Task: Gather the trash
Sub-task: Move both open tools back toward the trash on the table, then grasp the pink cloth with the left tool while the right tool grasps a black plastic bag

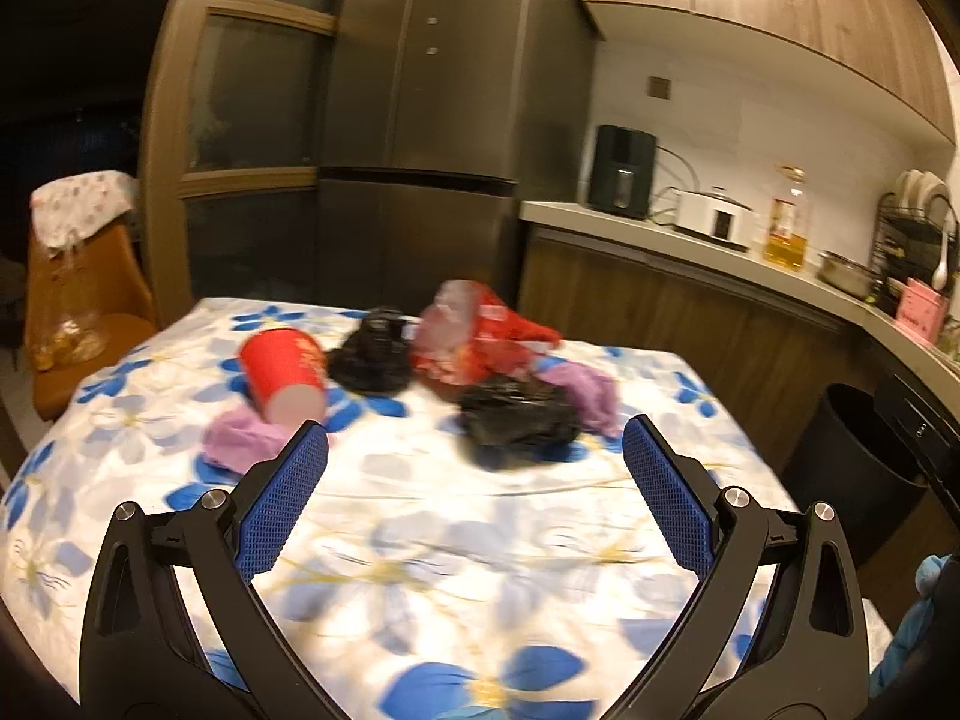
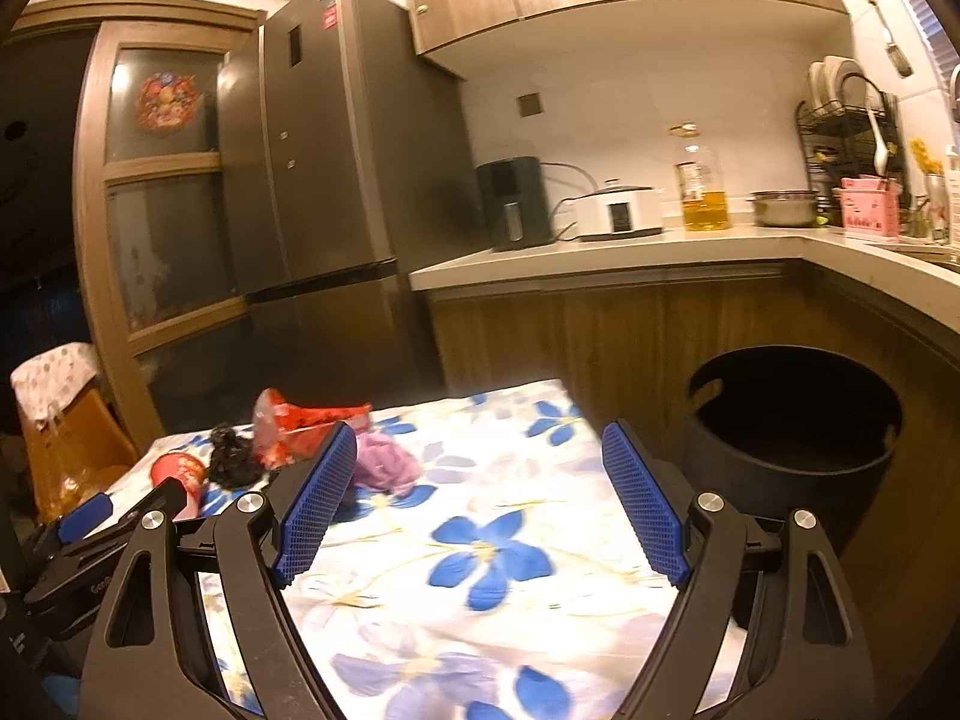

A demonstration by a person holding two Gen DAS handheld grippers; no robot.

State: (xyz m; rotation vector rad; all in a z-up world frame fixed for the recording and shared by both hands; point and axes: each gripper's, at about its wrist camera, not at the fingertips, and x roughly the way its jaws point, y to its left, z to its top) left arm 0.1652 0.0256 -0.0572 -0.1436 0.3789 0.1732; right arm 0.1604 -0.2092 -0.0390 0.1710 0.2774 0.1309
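Trash lies on the far half of a table with a blue-flowered cloth (image 1: 420, 516). There is a tipped red paper cup (image 1: 282, 375), two crumpled black bags (image 1: 372, 354) (image 1: 516, 420), a red plastic wrapper (image 1: 474, 336) and two purple wads (image 1: 240, 441) (image 1: 585, 393). My left gripper (image 1: 475, 438) is open short of the pile, holding nothing. My right gripper (image 2: 481, 438) is open over the cloth (image 2: 510, 468) and also empty, with the purple wad (image 2: 384, 462), wrapper (image 2: 300, 426) and cup (image 2: 180, 471) to its left. A black round bin (image 2: 792, 438) stands on the floor right of the table.
A dark fridge (image 1: 420, 90) and a glazed wooden door (image 1: 252, 90) stand behind the table. The counter (image 2: 600, 258) carries a black appliance, a white cooker, an oil bottle (image 2: 702, 186), a pot and a dish rack. An orange chair (image 1: 78, 312) is at the left.
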